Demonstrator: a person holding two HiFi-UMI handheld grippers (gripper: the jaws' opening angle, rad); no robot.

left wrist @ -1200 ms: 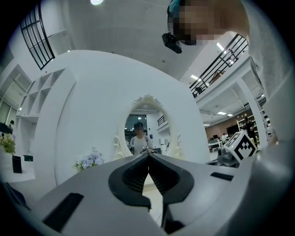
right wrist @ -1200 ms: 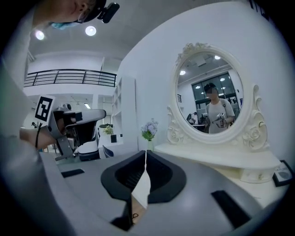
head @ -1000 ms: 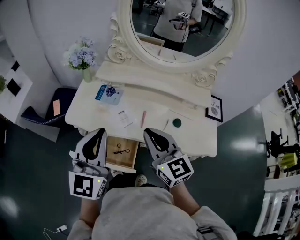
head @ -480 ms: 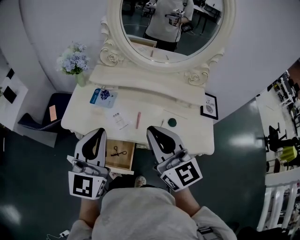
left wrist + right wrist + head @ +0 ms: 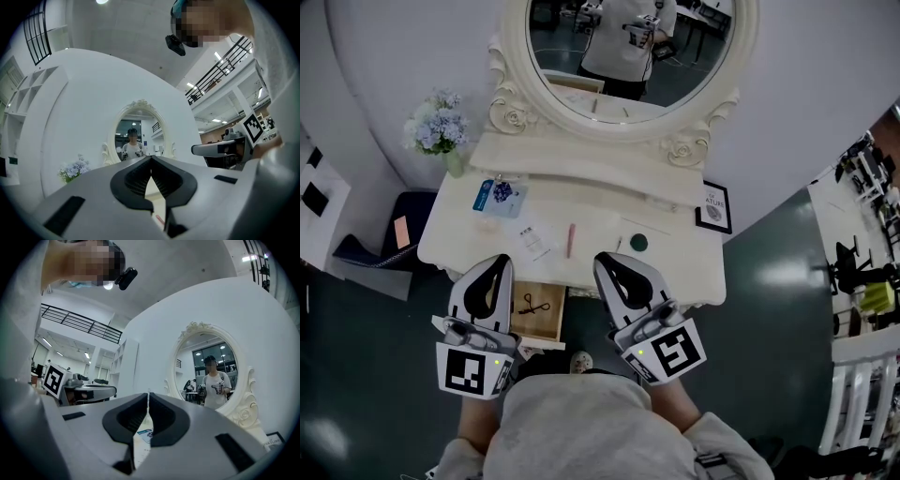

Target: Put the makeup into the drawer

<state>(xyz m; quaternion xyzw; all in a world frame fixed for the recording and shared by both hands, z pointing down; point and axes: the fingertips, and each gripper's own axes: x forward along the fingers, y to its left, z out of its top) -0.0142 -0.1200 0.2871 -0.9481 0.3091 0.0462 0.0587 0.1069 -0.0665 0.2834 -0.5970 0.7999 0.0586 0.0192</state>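
Note:
On the white vanity table (image 5: pixel 675 272) lie a pink stick (image 5: pixel 570 240), a dark green round compact (image 5: pixel 638 243), a white card (image 5: pixel 532 241) and a blue packet (image 5: pixel 497 197). Below the table's front edge a wooden drawer (image 5: pixel 548 324) stands pulled out, with a black eyelash curler (image 5: pixel 531 304) inside. My left gripper (image 5: pixel 499 261) hovers over the drawer's left side, shut and holding nothing (image 5: pixel 151 161). My right gripper (image 5: pixel 607 260) hangs at the table's front edge, right of the drawer, also shut and holding nothing (image 5: pixel 148 397). Both point level toward the mirror.
An oval mirror (image 5: pixel 628 56) in an ornate frame stands at the back of the table. A vase of pale flowers (image 5: pixel 439 131) sits at the back left, a small framed picture (image 5: pixel 713 208) at the right. A dark stool (image 5: pixel 389 239) stands left of the table.
The right gripper has risen a little and stayed shut. The left gripper has kept its place. The head view has shifted, so the table now sits further left.

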